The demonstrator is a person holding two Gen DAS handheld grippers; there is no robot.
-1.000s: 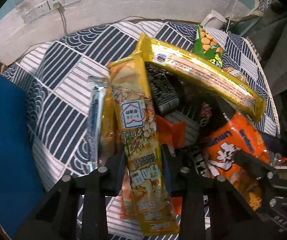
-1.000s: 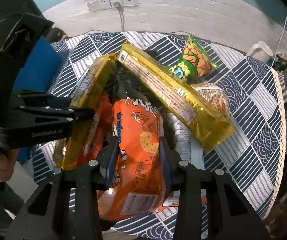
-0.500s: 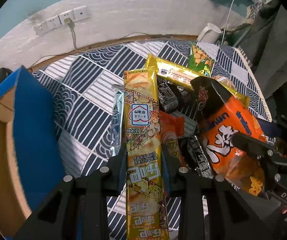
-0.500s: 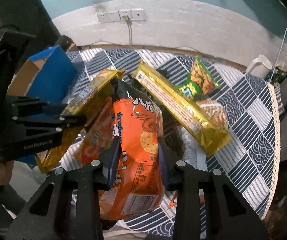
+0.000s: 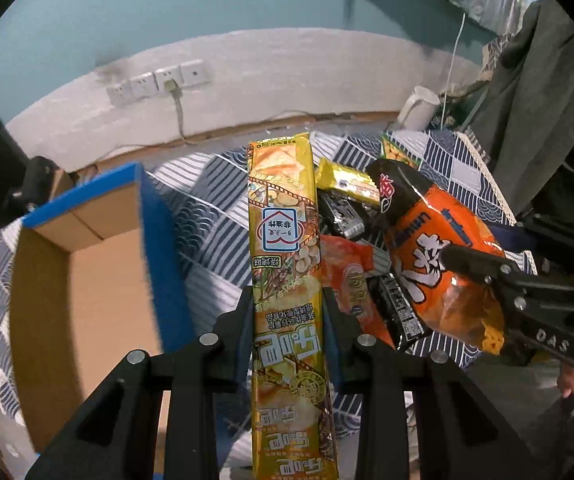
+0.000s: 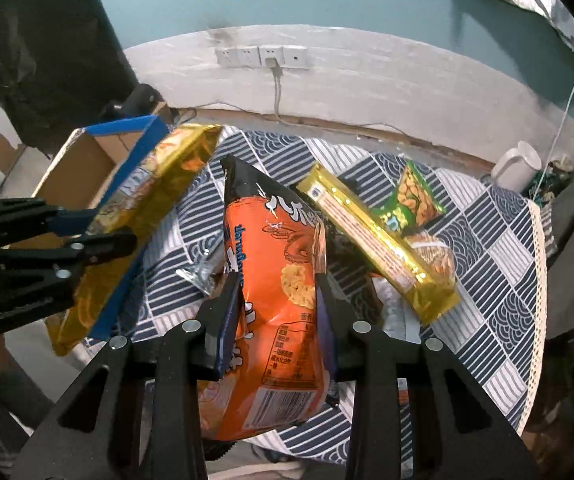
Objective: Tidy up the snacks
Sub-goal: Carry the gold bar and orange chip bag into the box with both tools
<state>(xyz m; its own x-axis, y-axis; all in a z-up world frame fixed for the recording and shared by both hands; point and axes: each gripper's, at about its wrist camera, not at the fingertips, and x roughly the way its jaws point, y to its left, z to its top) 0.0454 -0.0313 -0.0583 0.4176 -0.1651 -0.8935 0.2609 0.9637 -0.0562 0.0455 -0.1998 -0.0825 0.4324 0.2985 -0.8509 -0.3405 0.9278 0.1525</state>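
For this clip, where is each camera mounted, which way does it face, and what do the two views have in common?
Left wrist: on the left gripper, looking along its jaws, shut on the yellow snack pack; blue cardboard box to the left, right gripper entering from the right.
Right wrist: on the right gripper, jaws shut on the orange chip bag; left gripper at left.
Shared: both held packs, the box, the patterned tablecloth, wall sockets.

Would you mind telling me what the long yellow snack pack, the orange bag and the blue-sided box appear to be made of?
Long yellow snack pack: glossy metallised plastic film, judging by gold glints and a crimped end seal.
Orange bag: thin shiny plastic film; it wrinkles and shows bright highlights.
Blue-sided box: probably cardboard, with a matte brown inside, folded flaps and a blue printed outer face.
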